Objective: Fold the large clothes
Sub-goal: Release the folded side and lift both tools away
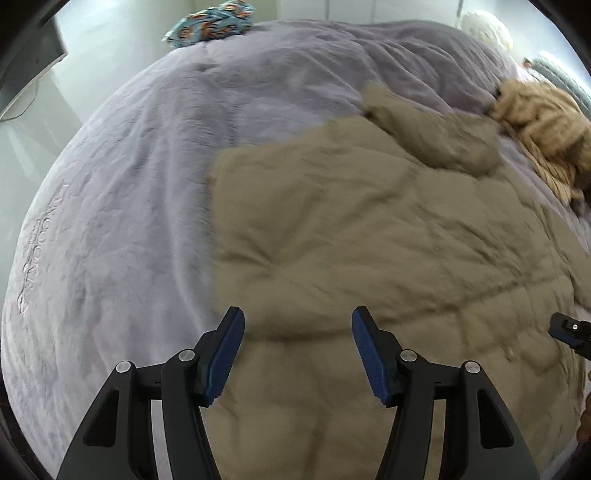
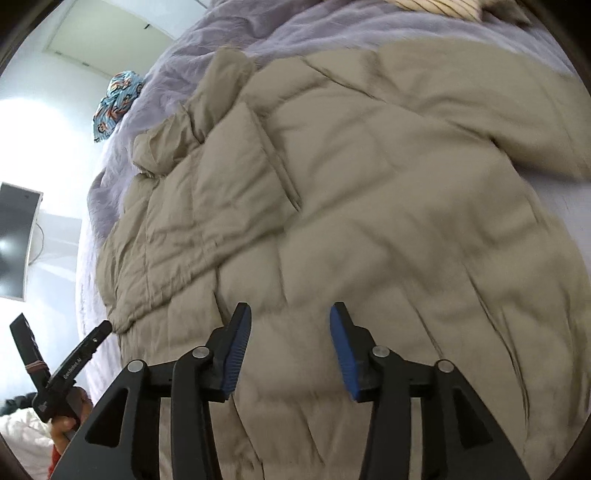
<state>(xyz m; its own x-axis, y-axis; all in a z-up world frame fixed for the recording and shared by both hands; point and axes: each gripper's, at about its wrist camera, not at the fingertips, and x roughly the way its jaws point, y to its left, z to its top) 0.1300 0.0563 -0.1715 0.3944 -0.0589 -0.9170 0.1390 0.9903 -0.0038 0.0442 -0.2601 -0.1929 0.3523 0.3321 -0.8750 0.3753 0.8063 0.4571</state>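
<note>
Jacket, large, quilted, khaki-beige padded fabric, lying spread on a bed covered by a plush lavender-grey blanket; in the left wrist view it is filling the centre and lower right of the frame, with one puffy sleeve lying across its upper right.

Left tool: blue-padded fingers standing about half open, holding nothing, hovering above the jacket's left-hand edge, where fabric is meeting blanket just left of the tool.

Right tool: likewise about half open and empty, hanging over the middle of the jacket body; pads are not visibly pressing the cloth.

Relation governing the coming move, as a judgement: the jacket's long axis is running away from both tools toward the top of each frame, so the left tool is nearer the side edge and sleeve-side hem.

Sundries: patterned blue cloth bundle at upper left; tan knitted garment at upper right.
</note>
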